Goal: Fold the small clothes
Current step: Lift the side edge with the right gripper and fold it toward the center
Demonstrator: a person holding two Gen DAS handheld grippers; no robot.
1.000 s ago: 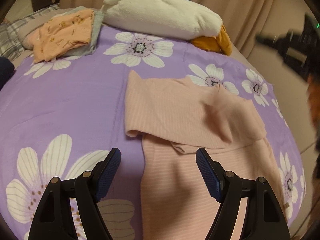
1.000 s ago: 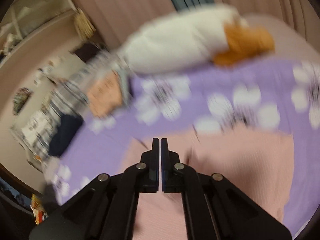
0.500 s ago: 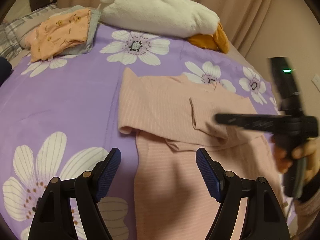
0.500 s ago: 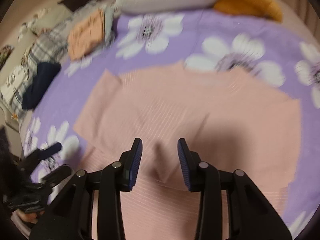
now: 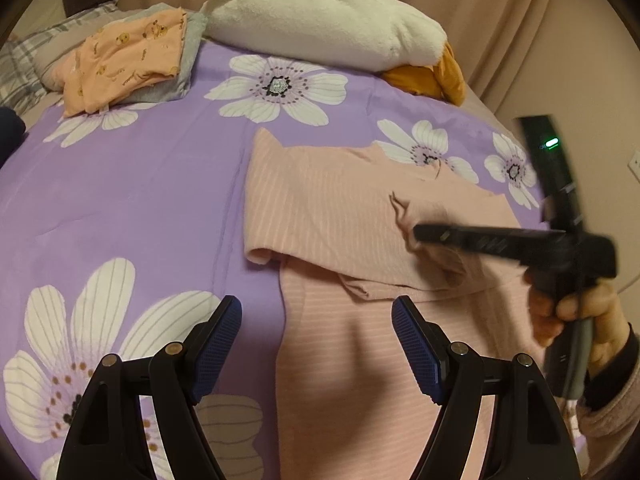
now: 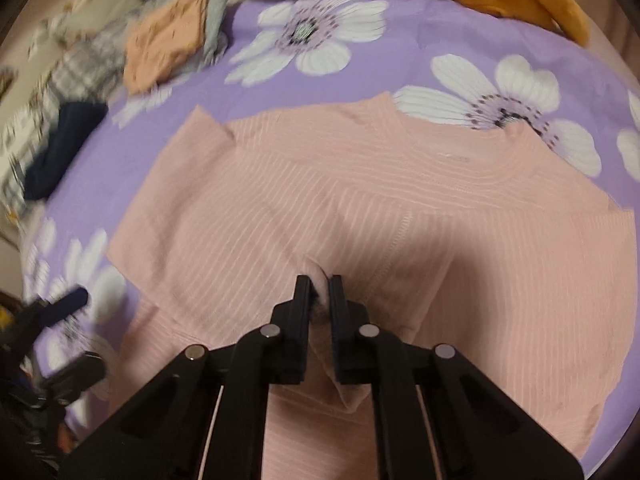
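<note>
Your right tongs [image 6: 320,294] are pinched tight on a fold of the pink ribbed top [image 6: 360,208], while your left tongs [image 5: 316,340] hang spread wide over its hem end, gripping nothing. The top lies flat on the purple flowered bed cover [image 5: 140,184], long axis running away from you, neckline toward the white pillow [image 5: 320,24]. Only the left view shows your right hand [image 5: 576,316] on the handle; only the right view shows the neckline plainly
</note>
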